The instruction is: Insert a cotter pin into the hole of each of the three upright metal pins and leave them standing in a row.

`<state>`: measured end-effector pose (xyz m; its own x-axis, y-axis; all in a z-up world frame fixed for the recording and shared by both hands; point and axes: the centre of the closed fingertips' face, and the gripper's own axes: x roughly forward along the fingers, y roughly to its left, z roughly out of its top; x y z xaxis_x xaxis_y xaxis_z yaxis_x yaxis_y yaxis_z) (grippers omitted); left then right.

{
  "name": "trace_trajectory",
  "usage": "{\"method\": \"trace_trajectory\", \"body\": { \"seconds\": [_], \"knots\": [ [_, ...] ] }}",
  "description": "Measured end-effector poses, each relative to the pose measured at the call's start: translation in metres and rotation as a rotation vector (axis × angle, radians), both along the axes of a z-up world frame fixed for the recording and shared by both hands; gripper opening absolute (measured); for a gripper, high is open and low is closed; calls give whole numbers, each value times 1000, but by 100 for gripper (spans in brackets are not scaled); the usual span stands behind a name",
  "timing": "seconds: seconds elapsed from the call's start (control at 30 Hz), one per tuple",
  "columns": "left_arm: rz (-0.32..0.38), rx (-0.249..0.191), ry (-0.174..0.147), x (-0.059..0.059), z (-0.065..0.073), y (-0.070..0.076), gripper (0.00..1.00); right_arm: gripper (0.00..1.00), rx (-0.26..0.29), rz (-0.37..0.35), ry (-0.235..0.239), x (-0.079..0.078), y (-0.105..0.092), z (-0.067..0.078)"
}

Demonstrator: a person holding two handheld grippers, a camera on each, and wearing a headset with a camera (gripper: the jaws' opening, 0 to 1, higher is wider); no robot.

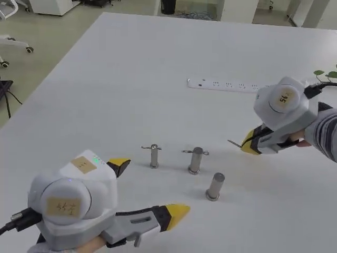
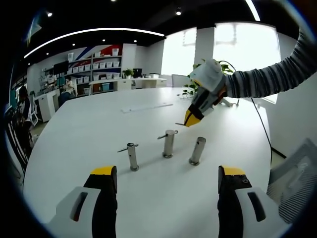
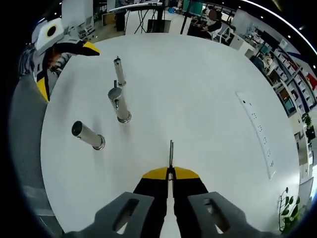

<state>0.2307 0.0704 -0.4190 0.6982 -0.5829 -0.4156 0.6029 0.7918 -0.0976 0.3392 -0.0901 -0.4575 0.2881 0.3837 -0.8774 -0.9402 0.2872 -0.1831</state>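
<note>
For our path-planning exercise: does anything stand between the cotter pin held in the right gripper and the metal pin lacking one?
Nothing visible does: bare table lies between the cotter pin in the right gripper and the empty metal pin; the two fitted pins stand aside.

I see bright, even light. Table (image 1: pixel 158 79) white, little glare. Shadows soft, small. Ceiling light strip (image 2: pixel 99 31) and big window (image 2: pixel 237 47) glow. Gripper views bend at edges. Head view sharp.

White table (image 1: pixel 105 95): three upright metal pins (image 1: pixel 195 161), apparently a power strip (image 1: pixel 224 84)
</note>
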Motion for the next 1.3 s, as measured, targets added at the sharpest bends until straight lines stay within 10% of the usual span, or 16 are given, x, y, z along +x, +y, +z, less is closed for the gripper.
{"method": "trace_trajectory", "body": {
  "seconds": [0.63,1.3],
  "knots": [
    [-58,-80,75,-1,11,-24,65,0,82,145,-90,-59,32,45],
    [-76,-215,188,-13,14,-53,38,0,136,335,-136,-107,62,48]
  ]
}}
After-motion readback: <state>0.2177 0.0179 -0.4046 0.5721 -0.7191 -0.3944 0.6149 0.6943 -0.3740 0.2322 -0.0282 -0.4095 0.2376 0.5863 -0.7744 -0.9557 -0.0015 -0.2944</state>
